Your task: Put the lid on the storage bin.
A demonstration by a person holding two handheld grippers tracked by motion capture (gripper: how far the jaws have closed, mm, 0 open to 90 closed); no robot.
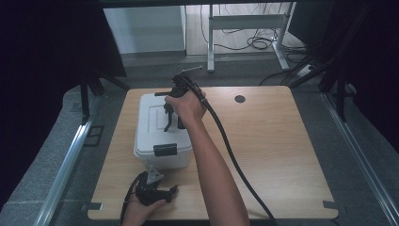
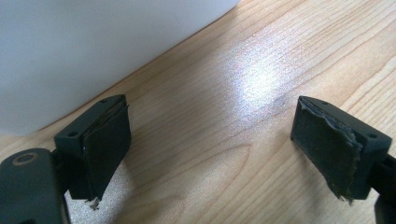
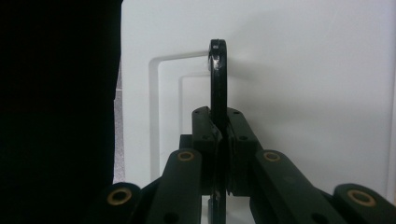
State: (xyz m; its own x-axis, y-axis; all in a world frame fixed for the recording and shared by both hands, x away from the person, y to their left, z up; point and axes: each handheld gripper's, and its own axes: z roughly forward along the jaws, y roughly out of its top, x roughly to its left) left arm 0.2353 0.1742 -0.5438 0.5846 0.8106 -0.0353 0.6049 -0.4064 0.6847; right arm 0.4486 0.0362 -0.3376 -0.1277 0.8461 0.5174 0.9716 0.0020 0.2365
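On the table, left half: white lidded box [image 1: 162, 129] sits on the wooden table [image 1: 273, 141], long side running near-far, black latch [image 1: 165, 149] on its near face.
Box vs right tool: right gripper [image 1: 170, 115] is directly above the lid, pointing down at it, person's forearm reaching in from the near edge.
Handle: black handle [image 3: 217, 79] on the lid's top stands up, seen edge-on in the right gripper view, w/ white lid behind it.
Right tool state: jaws pressed together, pinching that handle betw. the pads; handle's upper loop sticks out past the jaw tips.
Box vs left tool: left gripper [image 1: 162, 192] lies near the table's near edge, just beside the box's near-left corner, apart from it.
Left tool state: jaws spread wide, nothing betw. them; in the left gripper view [image 2: 210, 144] bare wood shows betw. the pads, box wall at upper left.
Cable: black cable [image 1: 235, 160] trails from the right gripper across the table to the near edge.
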